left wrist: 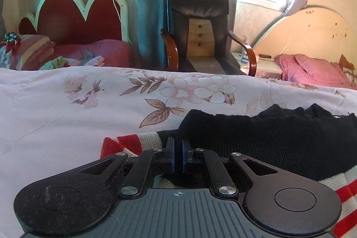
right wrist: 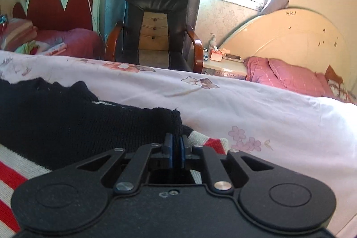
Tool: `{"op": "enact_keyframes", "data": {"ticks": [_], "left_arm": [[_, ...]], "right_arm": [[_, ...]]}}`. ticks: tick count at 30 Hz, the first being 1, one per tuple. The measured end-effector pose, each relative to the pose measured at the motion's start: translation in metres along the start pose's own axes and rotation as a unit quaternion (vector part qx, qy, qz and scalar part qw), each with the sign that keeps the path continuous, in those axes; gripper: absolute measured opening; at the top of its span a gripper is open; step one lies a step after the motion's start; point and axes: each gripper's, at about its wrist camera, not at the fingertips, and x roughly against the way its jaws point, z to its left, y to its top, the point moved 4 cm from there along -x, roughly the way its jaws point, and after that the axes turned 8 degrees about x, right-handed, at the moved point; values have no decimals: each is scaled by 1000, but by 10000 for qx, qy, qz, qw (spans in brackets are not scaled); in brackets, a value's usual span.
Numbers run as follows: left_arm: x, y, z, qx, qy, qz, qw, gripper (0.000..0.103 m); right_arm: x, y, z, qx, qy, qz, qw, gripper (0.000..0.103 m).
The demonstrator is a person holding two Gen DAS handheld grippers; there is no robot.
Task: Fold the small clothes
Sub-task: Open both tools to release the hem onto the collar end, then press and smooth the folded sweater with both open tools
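Observation:
A small knitted sweater point(left wrist: 267, 135), black with red and cream striped bands, lies on the floral bedspread point(left wrist: 89, 108). My left gripper point(left wrist: 178, 144) is shut on the sweater's left edge, where the black knit meets the striped band point(left wrist: 125, 143). In the right wrist view the same sweater point(right wrist: 67, 117) lies to the left. My right gripper point(right wrist: 176, 141) is shut on its right edge, next to a striped band point(right wrist: 212, 142). Both grippers sit low, close to the bedspread point(right wrist: 256, 108).
A black leather armchair point(left wrist: 198, 32) with wooden arms stands beyond the bed. A red headboard and bedding point(left wrist: 73, 21) are at the far left. A cream headboard point(right wrist: 290, 37), pink pillows point(right wrist: 285, 75) and a nightstand with bottles point(right wrist: 218, 59) are at the right.

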Motion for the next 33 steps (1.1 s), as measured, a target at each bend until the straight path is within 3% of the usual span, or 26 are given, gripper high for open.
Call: {"op": "enact_keyframes", "data": {"ticks": [1, 3, 5, 8, 11, 14, 15, 18, 20, 21, 22, 23, 24, 26, 27, 29, 31, 33], "left_arm": [[2, 0, 3, 102, -70, -20, 9999, 12], [9, 2, 14, 465, -127, -123, 9988, 72], [26, 7, 12, 674, -245, -489, 9962, 74], [38, 10, -29, 327, -756, -531, 9952, 74], [27, -1, -86, -292, -1055, -181, 9938, 74], [13, -16, -104, -512, -828, 144, 9951, 73], [8, -20, -99, -434, -803, 342, 9952, 73], [14, -23, -71, -271, -659, 282, 9971, 73], [20, -28, -45, -395, -595, 146, 9973, 70], [25, -29, -33, -443, -685, 75, 9966, 61], [30, -31, -25, -601, -529, -2, 9968, 61], [31, -32, -19, -730, -347, -31, 9967, 61], [31, -32, -15, -671, -424, -32, 9968, 61], [30, -29, -18, -635, -384, -24, 9972, 62], [32, -26, -24, -652, -272, -15, 9975, 62], [49, -22, -42, -550, -463, -160, 9973, 62], [63, -26, -66, -688, -723, -274, 9946, 63], [69, -34, -85, -711, -855, -189, 9936, 74]], "right_arm": [[1, 0, -1, -46, -32, -19, 10000, 13], [7, -1, -7, -240, -88, -134, 9996, 39], [23, 0, -11, -463, -6, -466, 9978, 56], [45, 11, 8, -325, 483, -786, 9952, 50], [45, 26, 53, -39, 1089, -742, 9913, 47], [37, 36, 90, 150, 1491, -499, 9874, 45], [34, 36, 97, 274, 1421, -397, 9887, 48], [25, 26, 94, 498, 1430, -129, 9884, 52], [26, 20, 70, 486, 979, -63, 9940, 52], [27, 11, 51, 389, 645, -16, 9972, 52], [28, 3, 29, 187, 474, 16, 9987, 52], [28, -6, 8, 58, 268, 86, 9996, 53], [28, -13, -7, -38, 201, 155, 9997, 60], [30, -18, -20, -359, 496, 180, 9980, 60], [33, -14, -18, -318, 438, 163, 9984, 55], [49, -4, -7, -245, 256, -105, 9993, 32], [71, 4, 11, -302, 650, -473, 9963, 34], [79, 6, 42, -52, 999, -417, 9941, 32]]}}
